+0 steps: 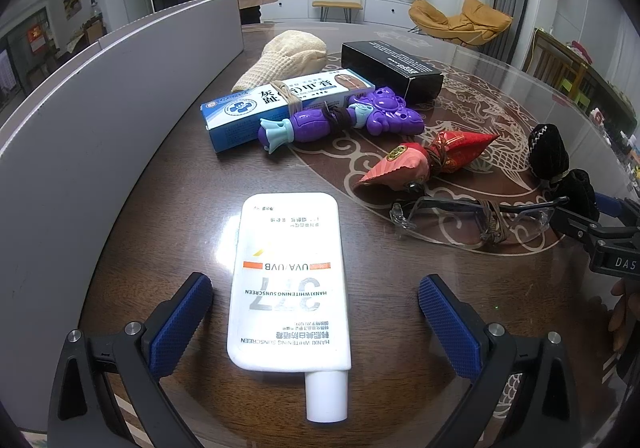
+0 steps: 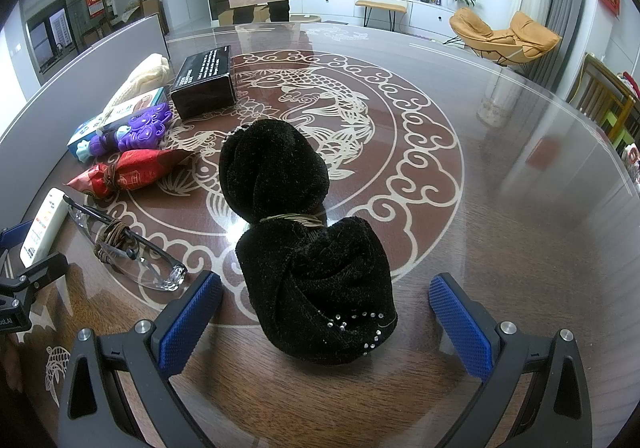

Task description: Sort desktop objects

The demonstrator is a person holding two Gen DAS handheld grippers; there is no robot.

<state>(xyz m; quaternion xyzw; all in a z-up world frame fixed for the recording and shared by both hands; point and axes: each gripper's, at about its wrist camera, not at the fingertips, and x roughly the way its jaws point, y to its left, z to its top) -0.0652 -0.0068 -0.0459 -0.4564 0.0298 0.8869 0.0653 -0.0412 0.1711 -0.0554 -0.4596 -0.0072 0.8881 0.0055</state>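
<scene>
The left gripper (image 1: pixel 316 324) has its fingers wide, one on each side of the white tube (image 1: pixel 289 284), which lies on the table (image 1: pixel 400 388) pointing away. The right gripper (image 2: pixel 326 322), fingers wide too, faces the black cloth (image 2: pixel 308 248).

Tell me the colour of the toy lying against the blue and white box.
Purple toy with pale blue trim, clearest in the left wrist view.

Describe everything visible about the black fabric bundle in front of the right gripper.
The black fabric bundle looks like fuzzy, velvety cloth, rolled up and cinched at its waist by a wound brown band, giving two rounded lobes. Small rhinestones dot the near lobe. It lies on the patterned table, lengthwise between the open jaws of the right gripper, untouched by either.
</scene>
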